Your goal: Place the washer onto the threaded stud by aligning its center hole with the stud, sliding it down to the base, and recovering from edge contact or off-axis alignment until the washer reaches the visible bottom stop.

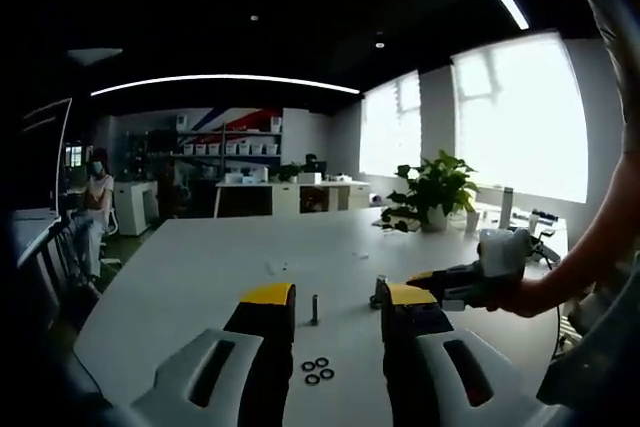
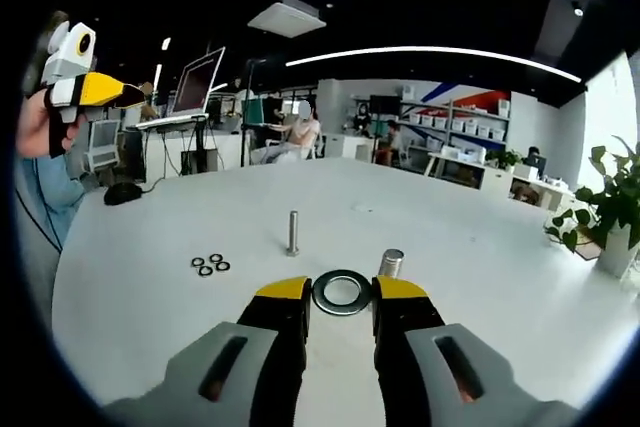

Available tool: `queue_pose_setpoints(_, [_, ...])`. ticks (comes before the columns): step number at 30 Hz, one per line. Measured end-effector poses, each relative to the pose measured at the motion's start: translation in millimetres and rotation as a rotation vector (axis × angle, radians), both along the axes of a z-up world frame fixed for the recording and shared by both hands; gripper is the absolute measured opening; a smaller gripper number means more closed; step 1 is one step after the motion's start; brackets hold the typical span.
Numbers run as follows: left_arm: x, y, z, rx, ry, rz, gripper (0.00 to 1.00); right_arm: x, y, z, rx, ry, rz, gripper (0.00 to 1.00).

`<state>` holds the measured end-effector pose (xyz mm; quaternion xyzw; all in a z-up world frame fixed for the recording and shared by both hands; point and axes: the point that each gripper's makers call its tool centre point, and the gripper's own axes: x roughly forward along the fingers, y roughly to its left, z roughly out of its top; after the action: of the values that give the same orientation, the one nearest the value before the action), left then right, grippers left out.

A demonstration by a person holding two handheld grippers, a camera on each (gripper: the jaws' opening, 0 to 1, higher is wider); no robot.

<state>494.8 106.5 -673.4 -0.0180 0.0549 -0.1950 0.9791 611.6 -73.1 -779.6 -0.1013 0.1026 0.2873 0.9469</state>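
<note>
Washer: large flat grey metal washer (image 2: 342, 292) lies flat on the white round table (image 2: 480, 247), between the right gripper's yellow tips.
Right gripper (image 2: 342, 289): jaws spread, one tip on each side of the washer; whether they touch its rim I cannot tell. In the left gripper view it (image 1: 395, 297) comes in from the right, held in a person's hand (image 1: 520, 292).
Stud: thin upright grey threaded stud (image 2: 293, 232) stands on the table beyond the washer, a little to its left; also seen at (image 1: 314, 308).
Short cylinder: stubby grey metal cylinder (image 2: 390, 263) stands just beside the washer.
Small rings: cluster of small dark rings (image 2: 209, 265) lies on the table left of the stud; also at (image 1: 317, 370).
Left gripper (image 1: 338, 297): jaws spread, holding nothing, above the table.
Plant: green potted plant (image 1: 435, 192) at the table's far edge.
</note>
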Motion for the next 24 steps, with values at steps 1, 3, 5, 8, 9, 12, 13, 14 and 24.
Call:
queue_pose_setpoints(1, [-0.2, 0.1, -0.1, -0.002, 0.0, -0.001, 0.32, 3.1, -2.1, 3.6, 0.003, -0.01, -0.009, 0.25])
queue_pose_setpoints(3, [-0.8, 1.2, -0.8, 0.001, 0.002, 0.001, 0.32, 7.4, -3.6, 7.8, 0.008, -0.018, -0.017, 0.26])
queue_pose_setpoints(5, [-0.8, 2.8, -1.8, -0.001, 0.005, 0.003, 0.32, 10.3, -3.8, 10.1, 0.003, -0.028, -0.02, 0.26])
queue_pose_setpoints(8, [-1.2, 4.0, -2.8, 0.0, 0.008, 0.004, 0.32, 15.1, -3.5, 12.9, 0.001, -0.039, -0.026, 0.26])
queue_pose_setpoints(9, [-1.5, 4.3, -2.4, 0.0, 0.005, 0.005, 0.32, 16.6, -3.5, 13.0, 0.001, -0.04, -0.025, 0.26])
queue_pose_setpoints(12, [-1.8, 4.3, -4.0, 0.003, 0.009, 0.005, 0.32, 23.3, -3.2, 13.4, -0.006, -0.048, -0.03, 0.26])
queue_pose_setpoints(13, [-1.9, 4.2, -4.2, 0.0, 0.009, 0.004, 0.32, 25.3, -3.7, 13.7, -0.005, -0.049, -0.03, 0.26])
queue_pose_setpoints(14, [-2.1, 4.1, -5.1, -0.002, 0.012, 0.004, 0.32, 28.0, -3.1, 13.4, -0.003, -0.048, -0.032, 0.26])
queue_pose_setpoints(24, [-3.4, 4.9, -10.3, -0.001, 0.024, 0.005, 0.32, 47.7, -5.6, 13.9, -0.022, -0.063, -0.044, 0.26])
